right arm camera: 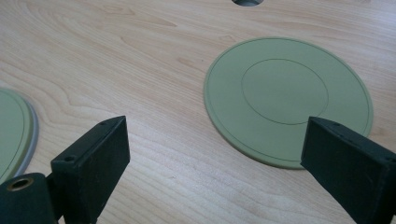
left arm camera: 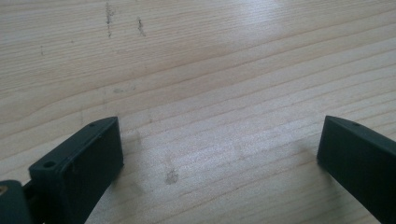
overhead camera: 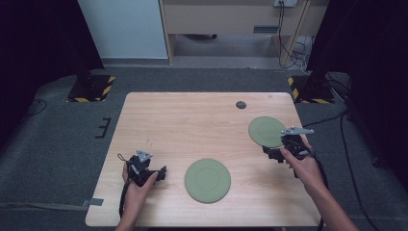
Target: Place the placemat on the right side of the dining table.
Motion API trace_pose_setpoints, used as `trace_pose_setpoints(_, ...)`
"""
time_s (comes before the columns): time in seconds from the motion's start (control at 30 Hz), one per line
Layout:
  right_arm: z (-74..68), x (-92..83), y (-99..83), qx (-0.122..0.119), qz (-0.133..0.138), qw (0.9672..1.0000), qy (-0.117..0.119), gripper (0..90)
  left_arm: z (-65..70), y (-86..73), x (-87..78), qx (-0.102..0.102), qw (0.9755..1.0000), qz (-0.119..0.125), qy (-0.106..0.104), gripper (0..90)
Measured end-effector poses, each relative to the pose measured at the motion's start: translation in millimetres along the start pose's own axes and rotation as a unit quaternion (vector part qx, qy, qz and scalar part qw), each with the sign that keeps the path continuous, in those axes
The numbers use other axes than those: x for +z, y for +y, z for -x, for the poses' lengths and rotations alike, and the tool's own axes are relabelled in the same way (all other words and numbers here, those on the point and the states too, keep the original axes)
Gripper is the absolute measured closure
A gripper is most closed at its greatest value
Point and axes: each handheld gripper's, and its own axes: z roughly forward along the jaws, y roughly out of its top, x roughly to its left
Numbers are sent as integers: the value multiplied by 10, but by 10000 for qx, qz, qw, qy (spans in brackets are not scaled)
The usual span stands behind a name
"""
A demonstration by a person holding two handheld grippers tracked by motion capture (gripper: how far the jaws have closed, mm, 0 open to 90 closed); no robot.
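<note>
The flat round green plate lay on the light wooden desk, just beyond the right hand-held gripper, jaws wide; a second green plate lay nearer, the left hand-held gripper wide over bare wood

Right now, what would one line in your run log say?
left gripper: open, over bare table | right gripper: open, beside far green plate | near green plate: untouched

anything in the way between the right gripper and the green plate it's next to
Nothing visible. The right gripper is open right at the near edge of the green plate, with bare table between its jaws and the rim.
</note>
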Motion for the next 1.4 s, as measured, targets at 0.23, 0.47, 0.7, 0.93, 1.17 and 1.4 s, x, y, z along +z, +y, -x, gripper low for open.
trace_pose_setpoints(0.23, -44, 32, -68, -67, -43, 10000, 47, 90, 0, 0, 0, 1, 10000, -1, 0, 0)
trace_pose_setpoints(0.47, -114, 87, -136, -116, -131, 9998, 89, 89, 0, 0, 0, -1, 10000, 0, 0, 0)
trace_pose_setpoints(0.7, -158, 126, -214, -157, -191, 9996, 165, 91, 0, 0, 0, -1, 10000, 0, 1, 0)
trace_pose_setpoints(0.93, -217, 174, -281, -177, -275, 9992, 211, 91, 0, 0, 0, 1, 10000, -1, 0, 0)
trace_pose_setpoints(1.17, -303, 227, -349, -246, -381, 9986, 279, 93, 0, 0, 0, 0, 10000, 1, 0, 0)
trace_pose_setpoints(1.4, -360, 278, -438, -245, -425, 9982, 335, 96, 0, 0, 0, 0, 10000, 0, 0, 0)
